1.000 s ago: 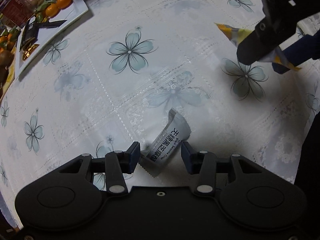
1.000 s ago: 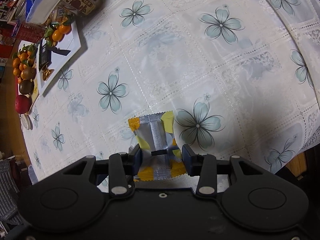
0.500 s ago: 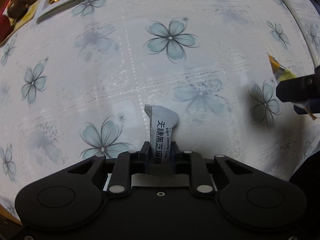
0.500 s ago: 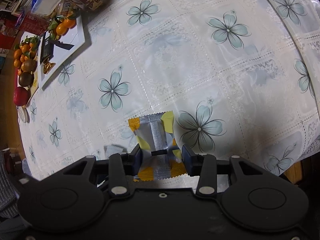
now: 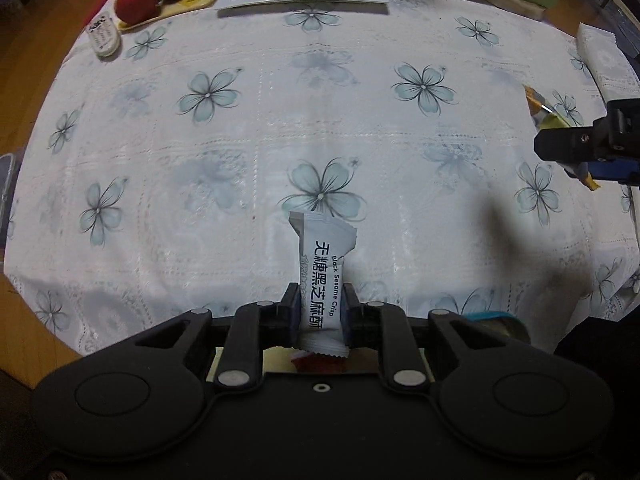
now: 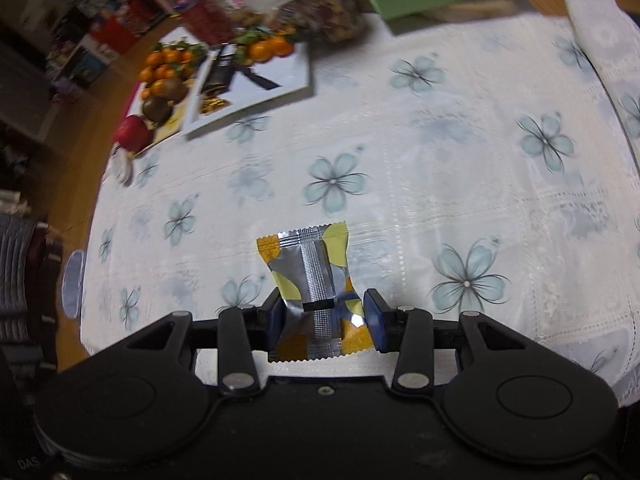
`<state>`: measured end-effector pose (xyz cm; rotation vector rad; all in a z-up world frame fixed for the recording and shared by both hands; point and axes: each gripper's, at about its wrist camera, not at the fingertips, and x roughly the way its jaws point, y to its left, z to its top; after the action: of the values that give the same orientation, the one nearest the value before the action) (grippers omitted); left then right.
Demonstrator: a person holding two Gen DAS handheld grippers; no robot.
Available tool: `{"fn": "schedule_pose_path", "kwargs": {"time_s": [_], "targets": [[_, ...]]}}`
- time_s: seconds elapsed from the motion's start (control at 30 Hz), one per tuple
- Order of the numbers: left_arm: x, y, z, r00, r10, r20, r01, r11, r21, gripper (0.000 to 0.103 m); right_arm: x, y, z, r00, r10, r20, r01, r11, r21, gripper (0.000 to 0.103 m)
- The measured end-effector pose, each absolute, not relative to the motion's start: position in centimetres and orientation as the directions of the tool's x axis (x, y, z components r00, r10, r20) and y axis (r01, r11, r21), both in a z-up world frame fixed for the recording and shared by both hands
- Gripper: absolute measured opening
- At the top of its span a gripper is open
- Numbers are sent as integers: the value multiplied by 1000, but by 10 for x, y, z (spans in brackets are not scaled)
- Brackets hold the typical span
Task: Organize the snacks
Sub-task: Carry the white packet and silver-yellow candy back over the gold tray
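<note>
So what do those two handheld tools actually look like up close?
Both look alike. The left tool and the right tool each have a matte black plastic body with two round bulges, jointed black link arms fixed with silver rivets, and two short fingers faced with dark blue pads. No cables or sleeves show.

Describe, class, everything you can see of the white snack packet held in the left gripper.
The white snack packet is a slim pillow wrapper of matte, paper-like film with crimped, zigzag ends. Black Chinese characters and the English words "Black Sesame Crisp" run along its length. It stands lengthwise between the fingers of the left gripper, which are shut on its lower half; its upper end juts out free above the flowered tablecloth.
</note>
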<state>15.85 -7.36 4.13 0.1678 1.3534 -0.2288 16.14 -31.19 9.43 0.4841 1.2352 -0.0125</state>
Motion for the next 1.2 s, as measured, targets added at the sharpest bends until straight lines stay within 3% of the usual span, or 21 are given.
{"fn": "schedule_pose_path", "kwargs": {"time_s": [0.37,0.67,1.2], "targets": [[92,-46,31,193,-84,-978,188,981,-47,27,46,-260,82,304,285,-909,267,890,369,43],[61,-43,18,160,-125,-979,172,980,-97,27,-15,-231,58,127,196,-972,359,905,229,43],[91,-46,39,209,-125,-970,145,985,-96,27,41,-212,81,148,136,-980,360,915,182,43]]}}
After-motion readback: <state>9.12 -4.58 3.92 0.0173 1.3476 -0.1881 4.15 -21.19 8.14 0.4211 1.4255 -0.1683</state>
